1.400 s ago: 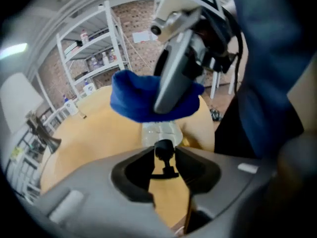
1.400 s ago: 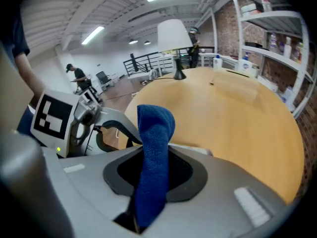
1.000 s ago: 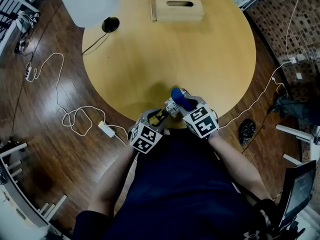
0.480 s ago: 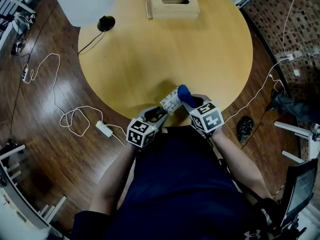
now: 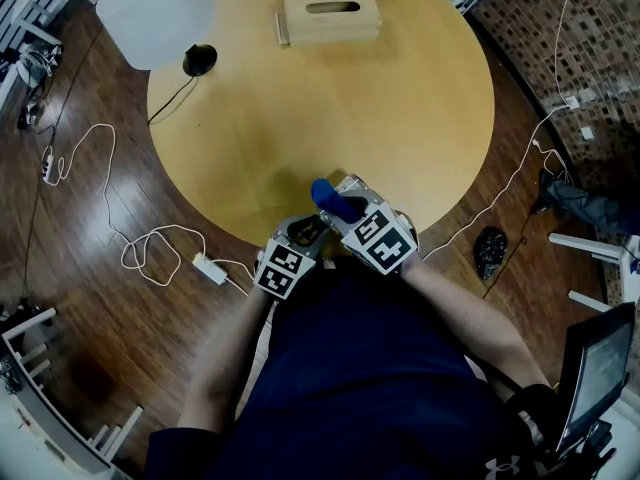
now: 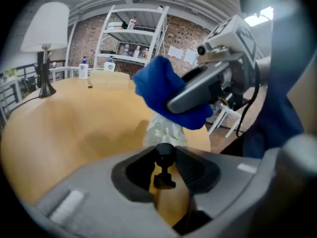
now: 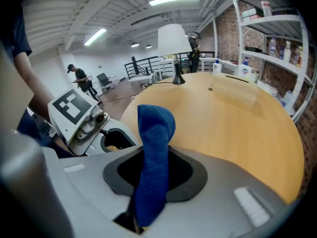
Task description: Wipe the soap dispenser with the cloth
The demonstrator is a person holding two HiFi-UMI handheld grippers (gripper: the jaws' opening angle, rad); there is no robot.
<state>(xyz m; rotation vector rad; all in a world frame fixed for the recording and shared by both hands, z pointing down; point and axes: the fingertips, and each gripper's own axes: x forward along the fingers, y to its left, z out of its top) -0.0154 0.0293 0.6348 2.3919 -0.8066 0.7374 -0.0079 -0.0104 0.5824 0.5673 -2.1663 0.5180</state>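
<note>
Soap dispenser [image 6: 165,131]: 1 clear ribbed bottle with a black pump, tilted, pump toward the person, at the table's [image 5: 400,98] near edge. The pump sits between the left gripper's [image 6: 166,160] jaws, which have just been closing on it.
Cloth [image 7: 156,128]: 1 blue, bunched, clamped in the right gripper [image 7: 153,168], lying against the bottle's far end.

A white lamp [image 5: 155,16] and wooden tissue box [image 5: 330,18] stand on the round table [image 5: 420,118].

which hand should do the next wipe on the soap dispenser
Right. The right gripper pinches the blue cloth right at the soap dispenser. The left gripper, whose jaws have just been closing, holds the dispenser's pump between them, so it is busy.
</note>
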